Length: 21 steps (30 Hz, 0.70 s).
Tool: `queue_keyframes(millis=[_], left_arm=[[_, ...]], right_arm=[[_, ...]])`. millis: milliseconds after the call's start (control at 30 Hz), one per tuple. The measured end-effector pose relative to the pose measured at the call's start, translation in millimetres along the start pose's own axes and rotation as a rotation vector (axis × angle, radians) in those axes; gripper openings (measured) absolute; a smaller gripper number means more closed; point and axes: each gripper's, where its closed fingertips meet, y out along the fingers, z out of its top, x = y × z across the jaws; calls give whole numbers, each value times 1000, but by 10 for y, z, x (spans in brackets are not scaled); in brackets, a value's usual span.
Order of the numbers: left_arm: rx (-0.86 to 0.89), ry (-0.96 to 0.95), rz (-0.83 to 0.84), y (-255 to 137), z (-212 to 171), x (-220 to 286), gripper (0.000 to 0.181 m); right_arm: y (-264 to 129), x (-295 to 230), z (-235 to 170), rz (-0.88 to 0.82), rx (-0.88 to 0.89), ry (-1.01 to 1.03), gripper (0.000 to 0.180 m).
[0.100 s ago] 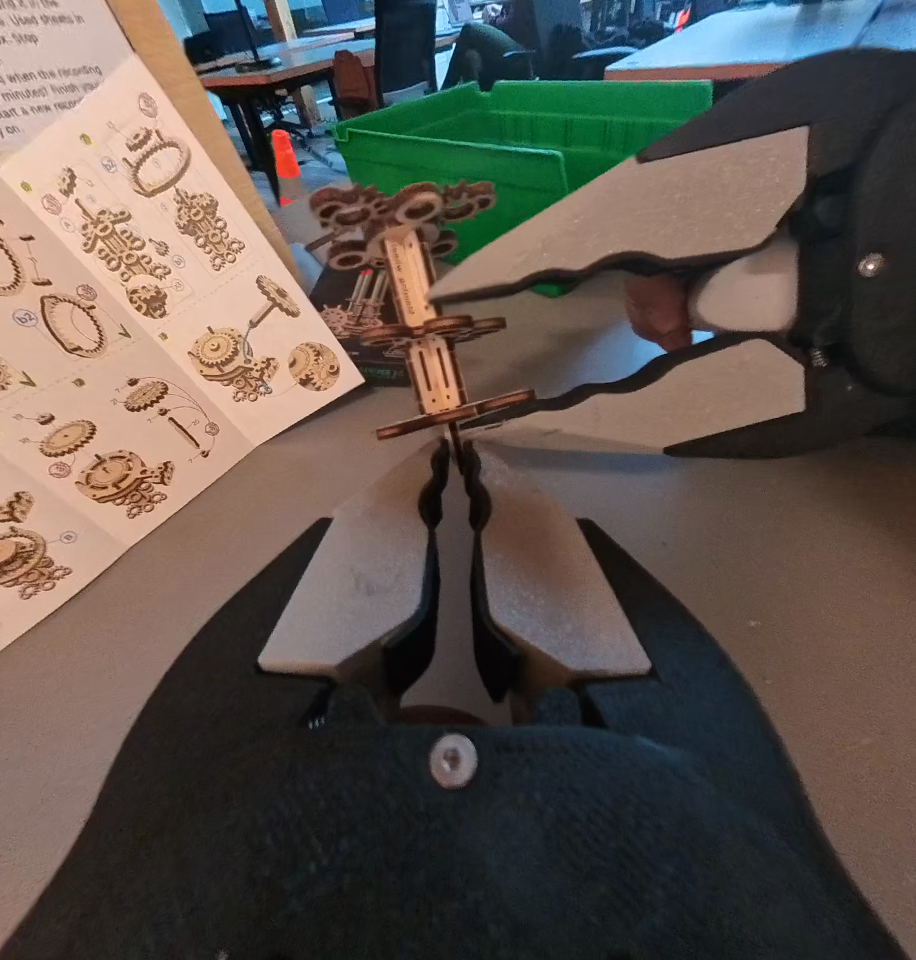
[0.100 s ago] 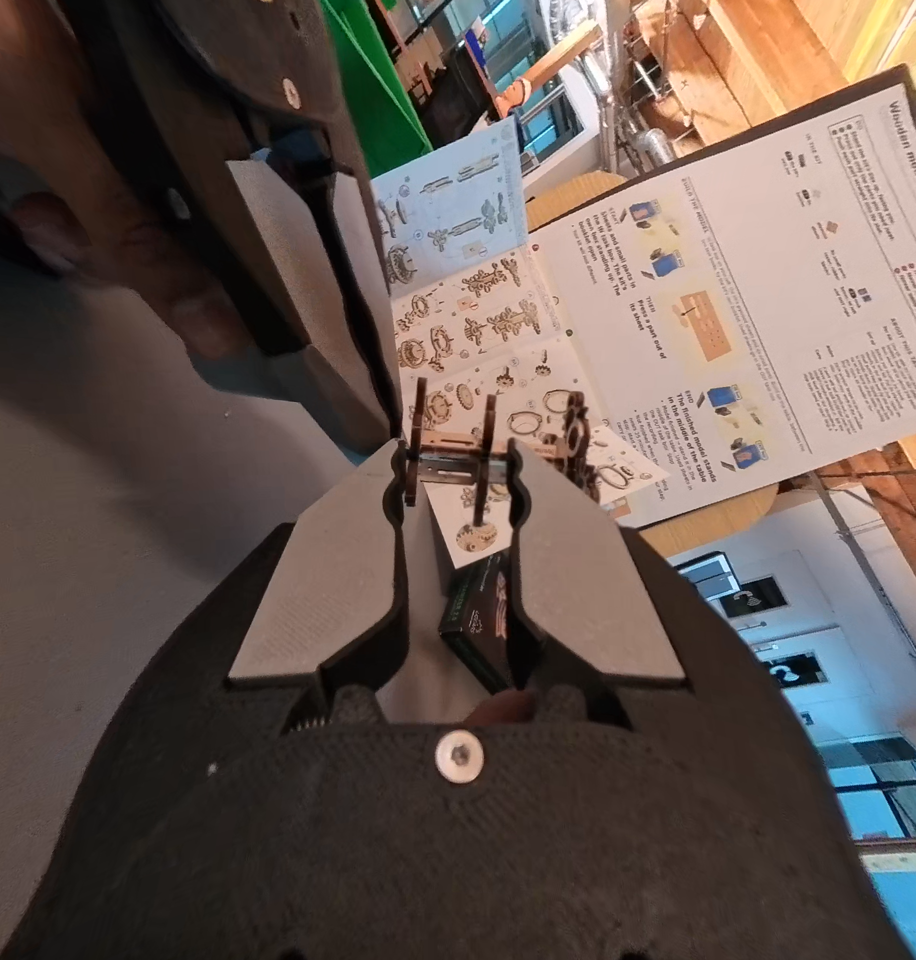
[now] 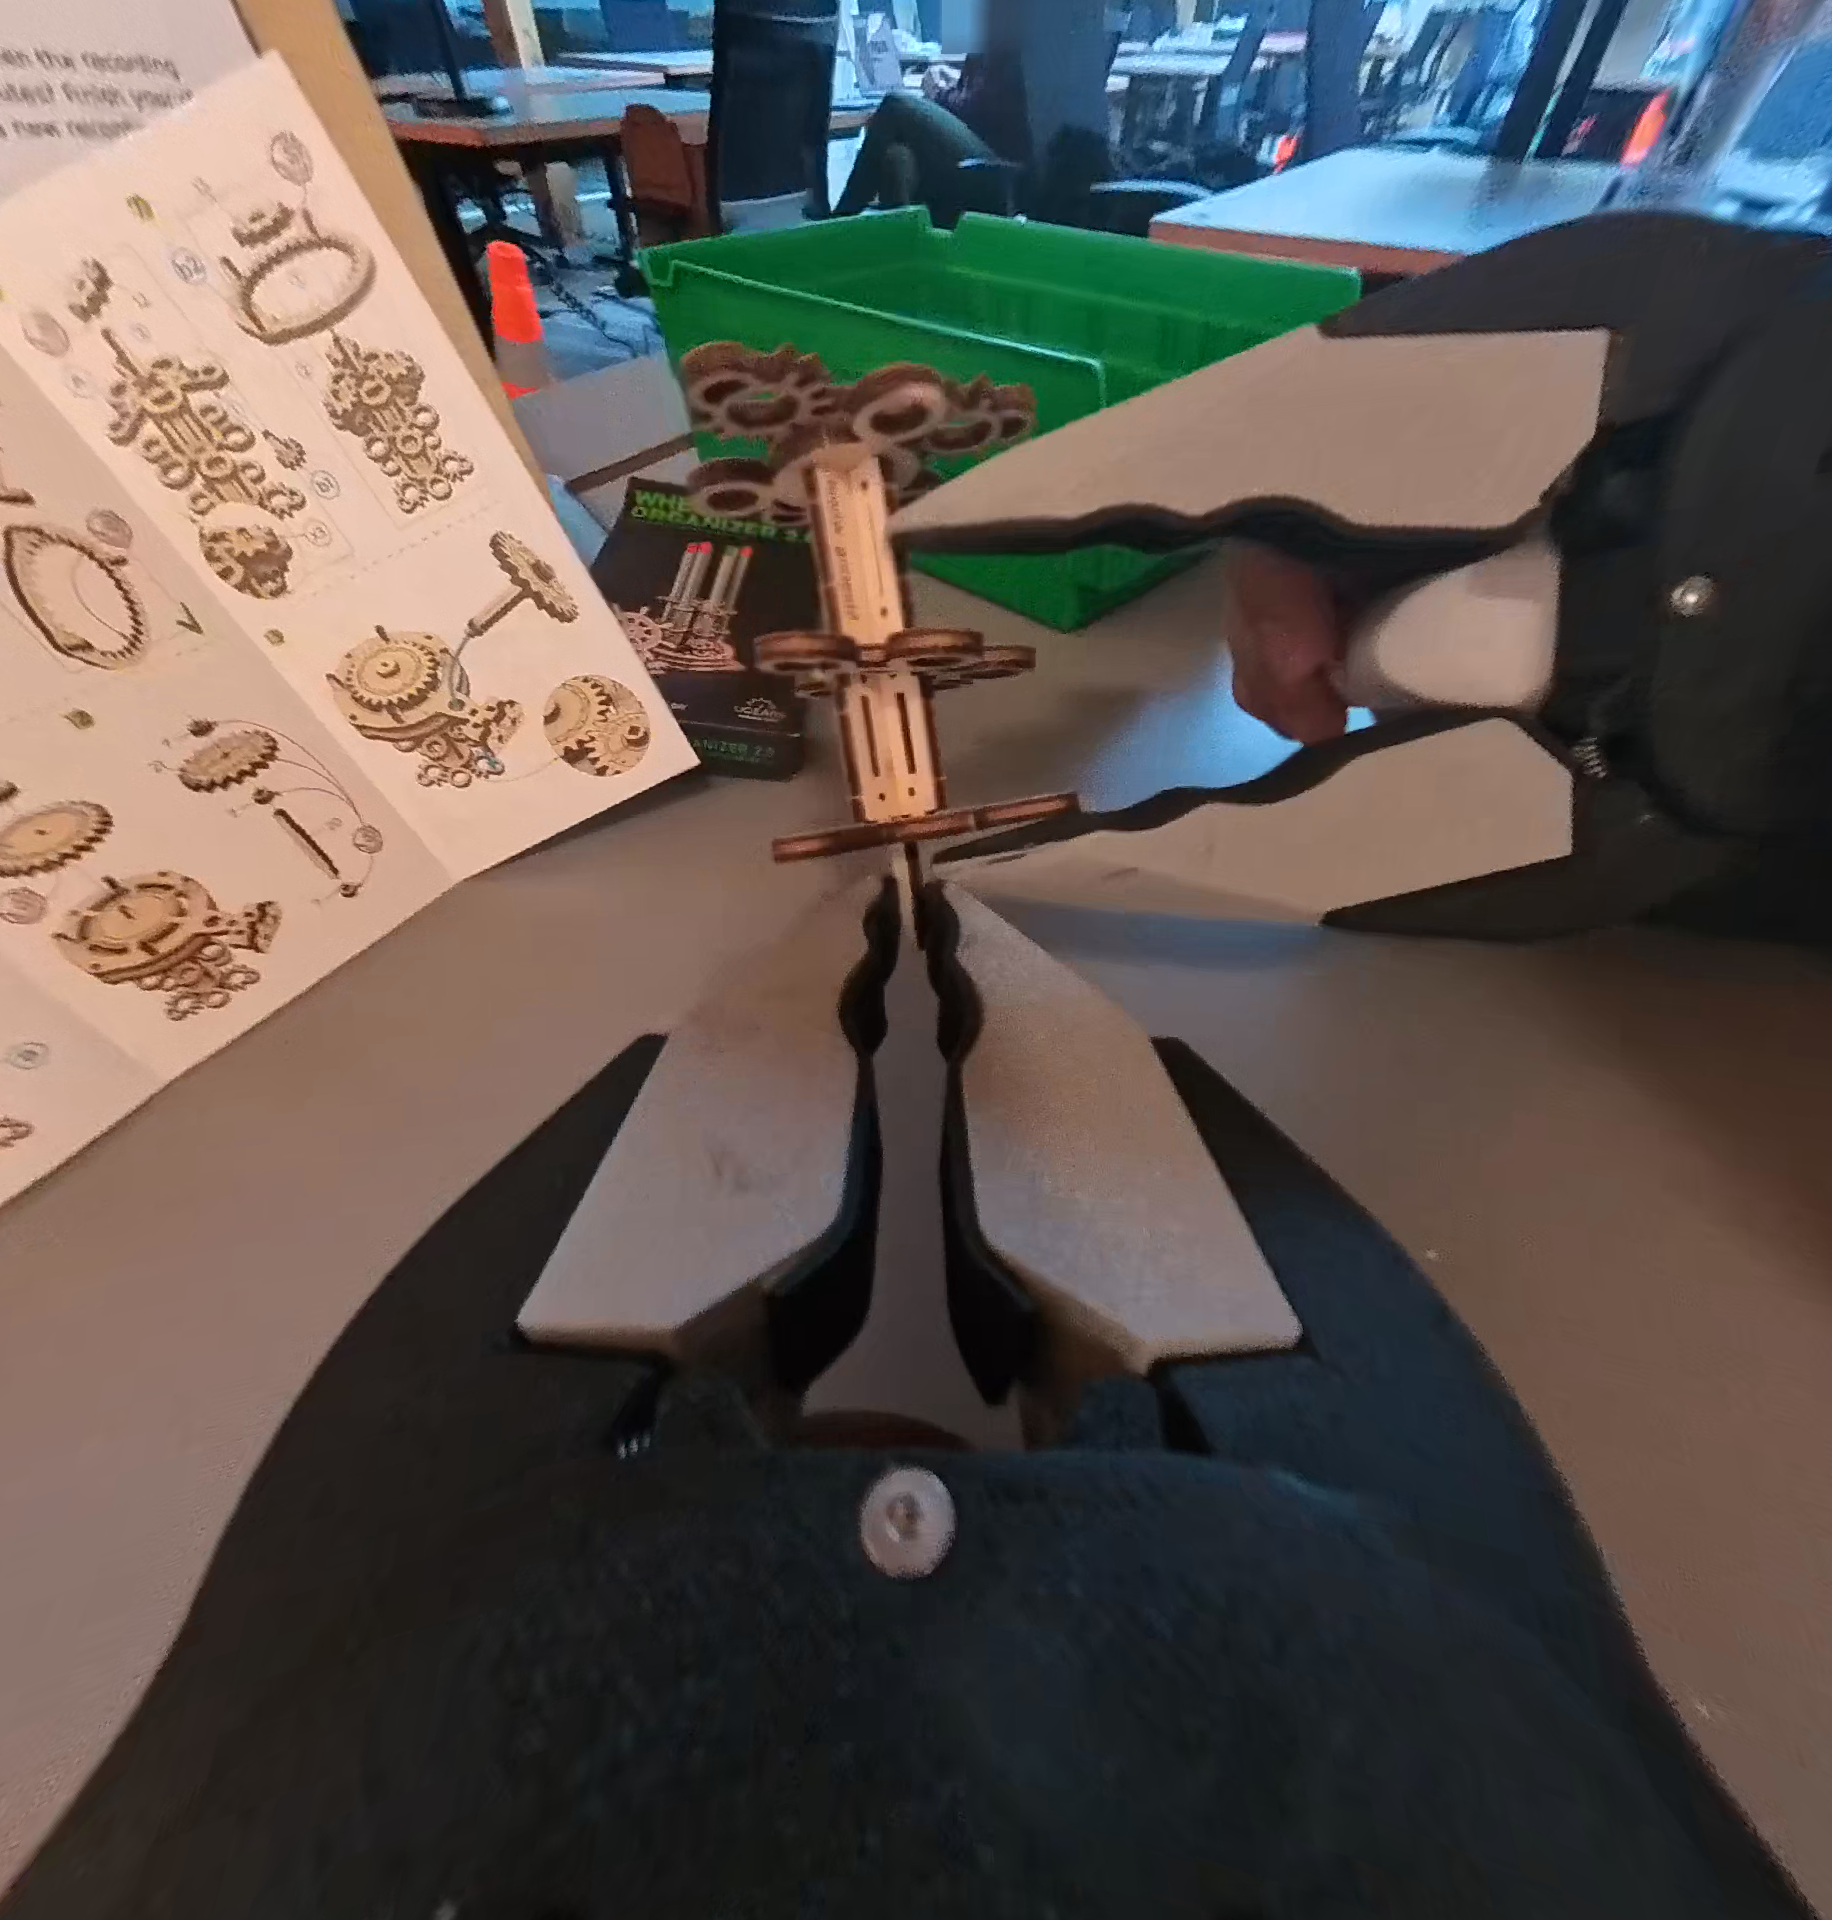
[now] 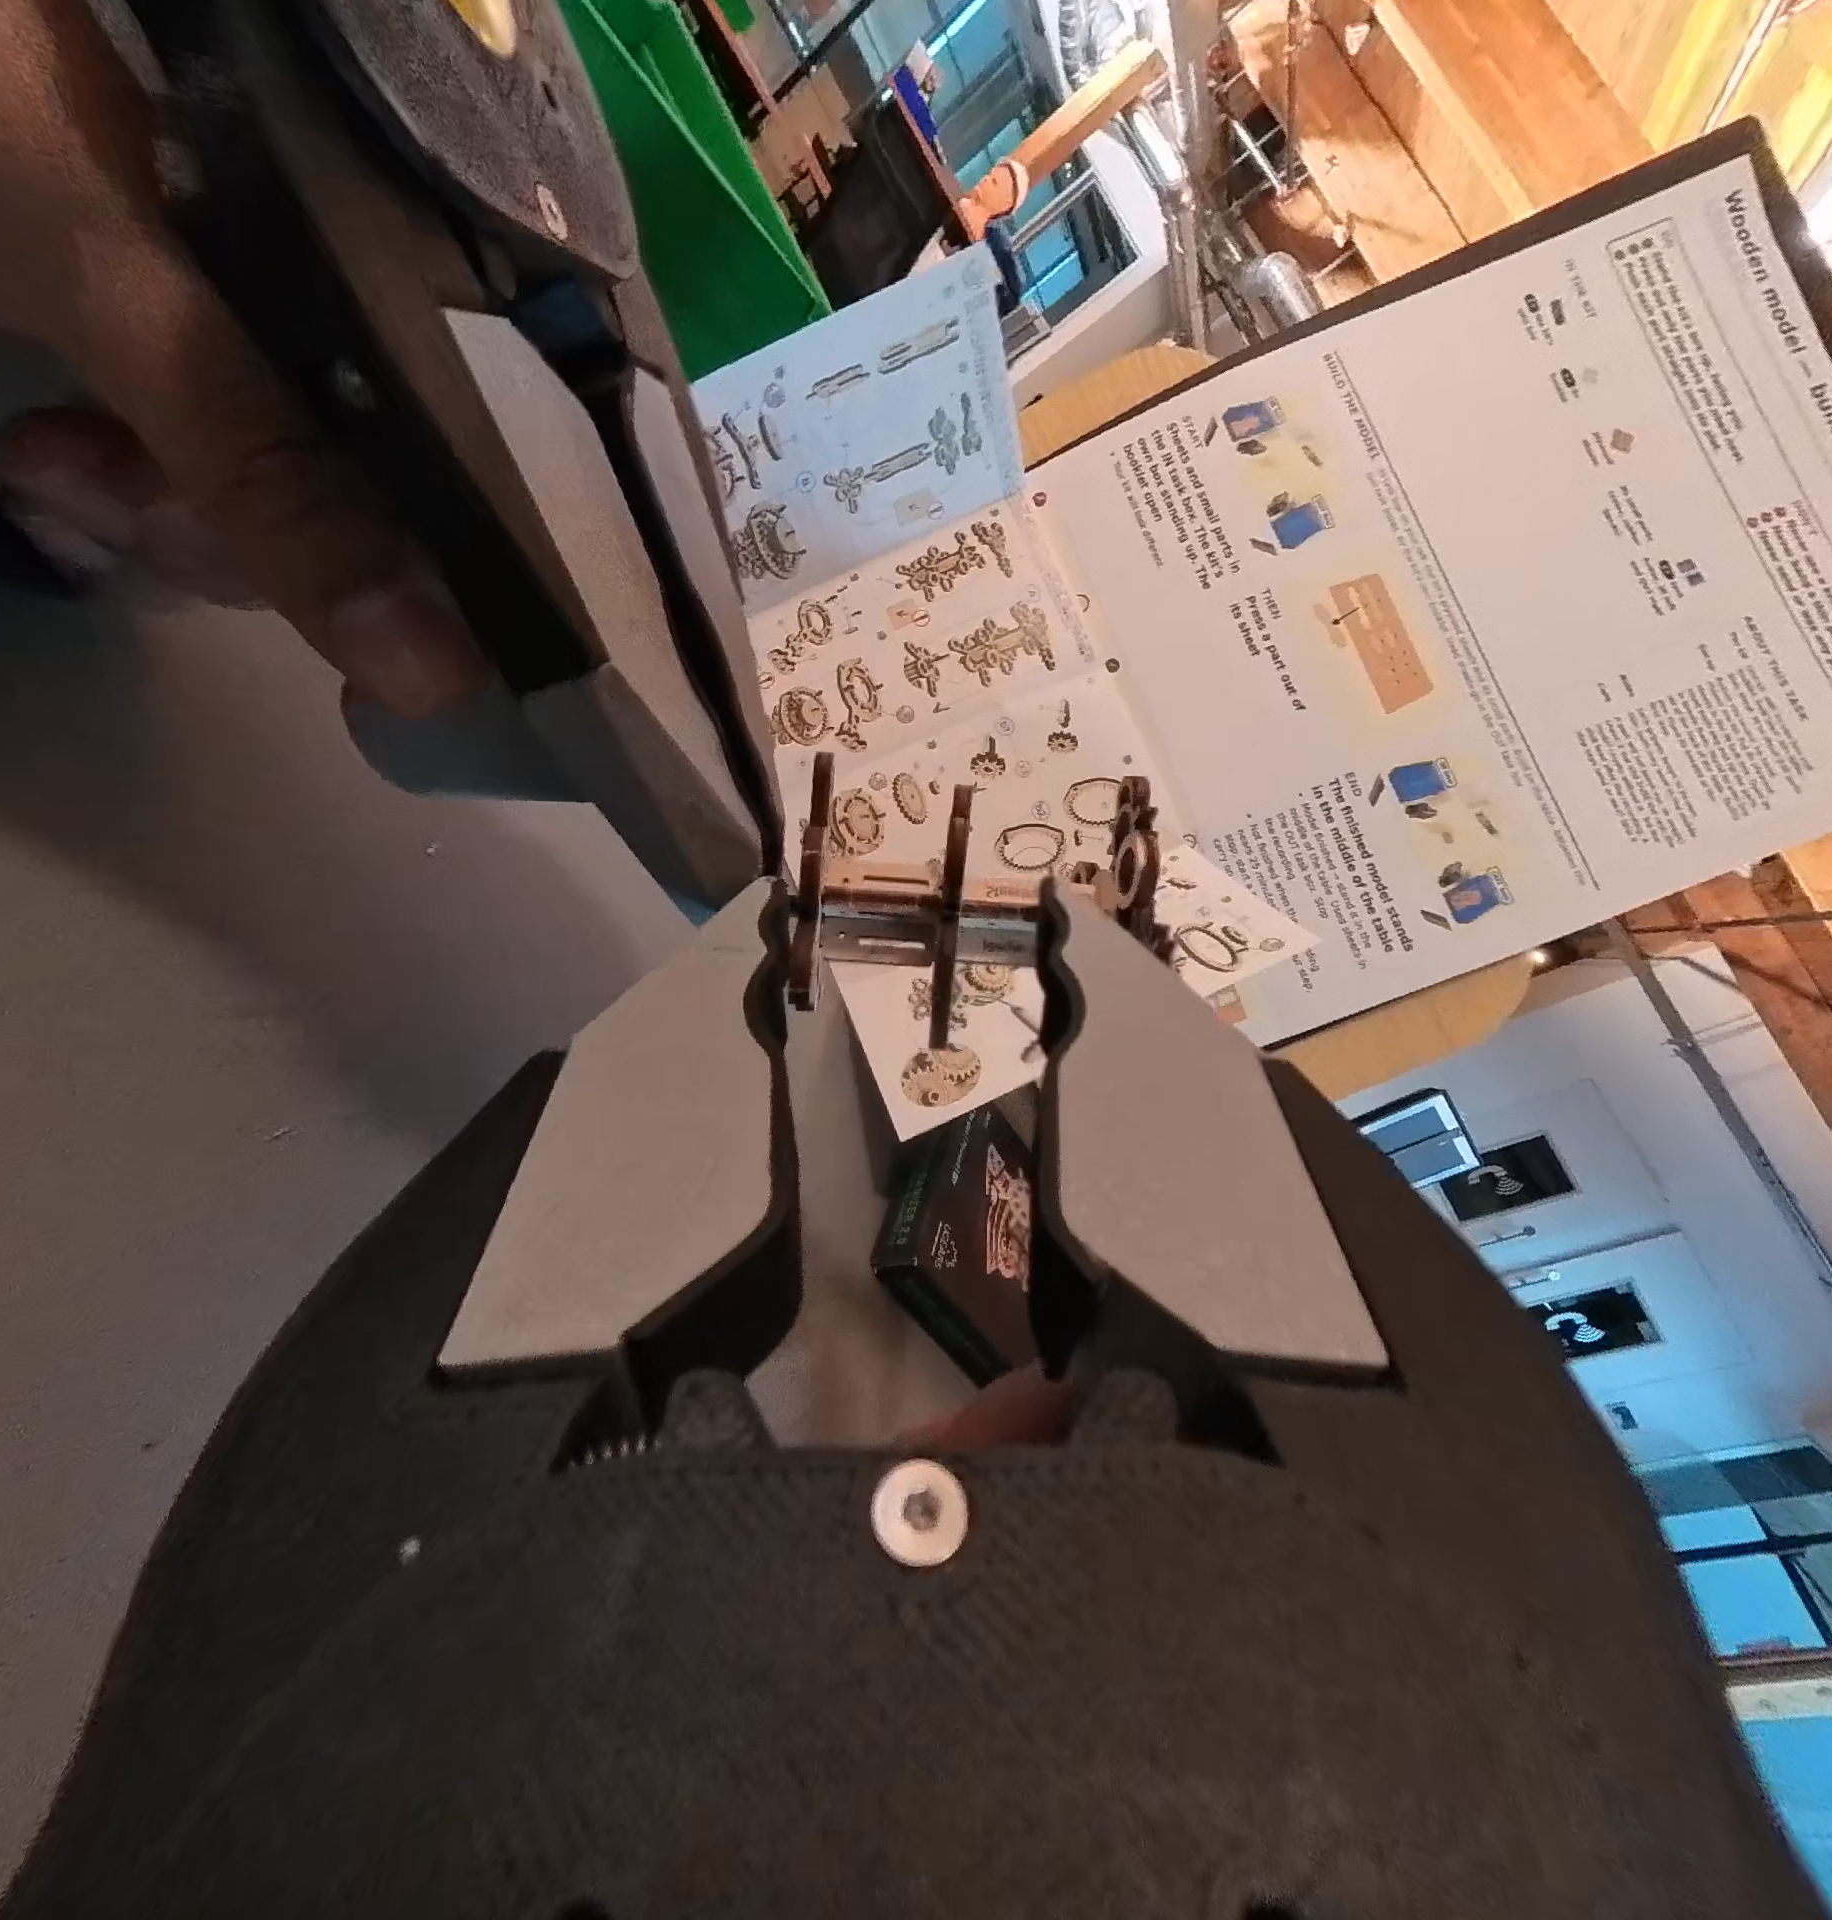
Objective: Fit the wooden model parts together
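The wooden model (image 3: 886, 727) is a pale column carrying three tiers of dark gear-shaped discs, held above the grey table. My left gripper (image 3: 912, 894) is shut on a thin dark peg that sticks out under the bottom disc. My right gripper (image 3: 920, 694) comes in from the right and is closed along the column. Its lower finger is under the bottom disc and its upper tip is against the column below the top gears. In the right wrist view the model (image 4: 881, 925) lies crosswise between my right gripper (image 4: 912, 899), and a finger (image 4: 579, 520) of the left gripper reaches in from the upper left.
A green bin (image 3: 995, 343) stands behind the model and a black kit box (image 3: 714, 623) lies beside it. An instruction sheet (image 3: 268, 582) leans at the left, and a poster board (image 4: 1411, 571) stands behind it. The grey table (image 3: 1411, 1143) stretches to the right.
The left wrist view has tilted a little. Both grips and the model stand as before.
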Motion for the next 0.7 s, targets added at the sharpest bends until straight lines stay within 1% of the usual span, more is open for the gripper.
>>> queue_keyframes(millis=[100, 267, 433, 500, 700], left_arm=[[25, -78, -28, -27, 28, -36, 1], [79, -263, -127, -84, 82, -82, 1], [175, -530, -437, -200, 234, 106, 1], [182, -593, -518, -243, 247, 133, 1], [215, -745, -794, -457, 340, 225, 1]], right_arm=[[-13, 12, 33, -2, 21, -2, 52], [-36, 1, 39, 9, 27, -17, 52], [-85, 15, 74, 7, 51, -28, 47], [-114, 38, 110, -4, 66, -34, 44], [-185, 46, 220, 8, 121, -7, 45]])
